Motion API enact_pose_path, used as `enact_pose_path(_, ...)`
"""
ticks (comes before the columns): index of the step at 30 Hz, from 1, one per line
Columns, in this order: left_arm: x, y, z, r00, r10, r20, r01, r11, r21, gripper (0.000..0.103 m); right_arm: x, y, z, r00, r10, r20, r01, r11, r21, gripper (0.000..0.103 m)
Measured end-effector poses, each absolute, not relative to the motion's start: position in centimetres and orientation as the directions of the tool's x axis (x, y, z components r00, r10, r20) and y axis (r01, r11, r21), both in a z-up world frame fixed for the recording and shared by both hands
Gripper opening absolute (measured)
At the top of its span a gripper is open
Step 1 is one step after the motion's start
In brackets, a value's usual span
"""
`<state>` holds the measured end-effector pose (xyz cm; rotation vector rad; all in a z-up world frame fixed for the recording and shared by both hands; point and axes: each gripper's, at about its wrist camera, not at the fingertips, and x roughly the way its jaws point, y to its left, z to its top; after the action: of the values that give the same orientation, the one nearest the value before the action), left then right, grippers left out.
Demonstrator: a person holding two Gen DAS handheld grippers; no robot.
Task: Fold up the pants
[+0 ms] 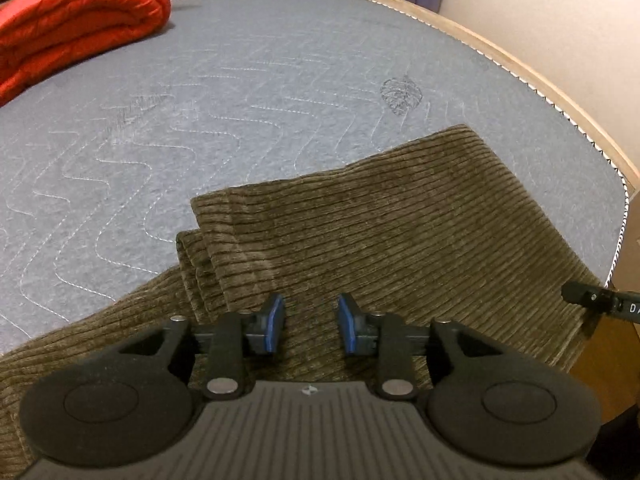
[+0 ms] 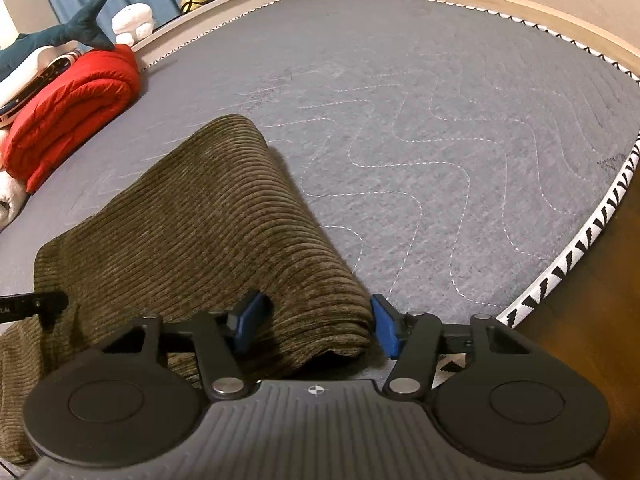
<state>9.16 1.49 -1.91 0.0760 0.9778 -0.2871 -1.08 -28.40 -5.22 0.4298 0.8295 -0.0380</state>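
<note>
Olive-brown corduroy pants [image 1: 380, 232] lie folded over on the grey quilted mattress [image 1: 240, 92], near its front edge. In the left wrist view my left gripper [image 1: 311, 322] hovers just over the pants, jaws open with a gap between the blue pads, nothing held. In the right wrist view the pants [image 2: 192, 232] lie to the left and centre; my right gripper [image 2: 316, 326] is open, its jaws straddling the pants' right folded edge, not closed on it. The other gripper's tip shows at each view's edge [image 1: 600, 300] [image 2: 32, 304].
A folded red quilt [image 1: 72, 24] [image 2: 68, 112] lies at the mattress's far left. Plush toys, including a shark [image 2: 48, 40], sit behind it. A wooden bed frame [image 2: 520, 4] borders the mattress; the zigzag-trimmed edge [image 2: 580, 240] drops off at right.
</note>
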Motion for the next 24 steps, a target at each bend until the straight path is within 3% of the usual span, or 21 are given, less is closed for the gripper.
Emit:
enact_pose_path(14, 9.5, 1.3, -1.9, 0.532, -0.209, -0.820, 0.267, 0.961, -0.071, 0.040, -1.1, -27.2, -5.2, 0.692, 0.095, -0.716, 0.175, 0.939, 0.295, 0.060)
enact_pose_path(24, 9.4, 1.4, -1.6, 0.539, -0.217, -0.814, 0.273, 0.959, -0.075, 0.041, -1.0, -27.6, -5.5, 0.695, 0.125, -0.709, 0.171, 0.928, 0.331, 0.064)
